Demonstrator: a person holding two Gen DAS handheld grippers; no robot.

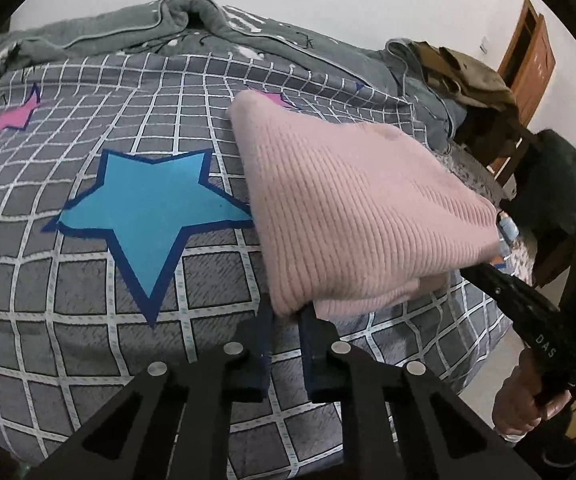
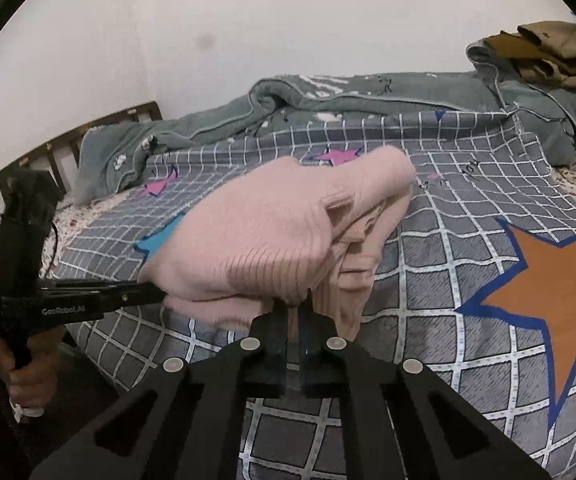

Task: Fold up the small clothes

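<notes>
A folded pink knit sweater lies on the bed's checked star-print sheet, its near edge lifted off the bedding. The left tool is clamped on the sweater's near left corner, the knit pinched between its dark fingers. The right tool is clamped on the near right corner, folds bunched just above its tips. The garment spans between the two tools. A grey quilt is heaped along the wall behind.
</notes>
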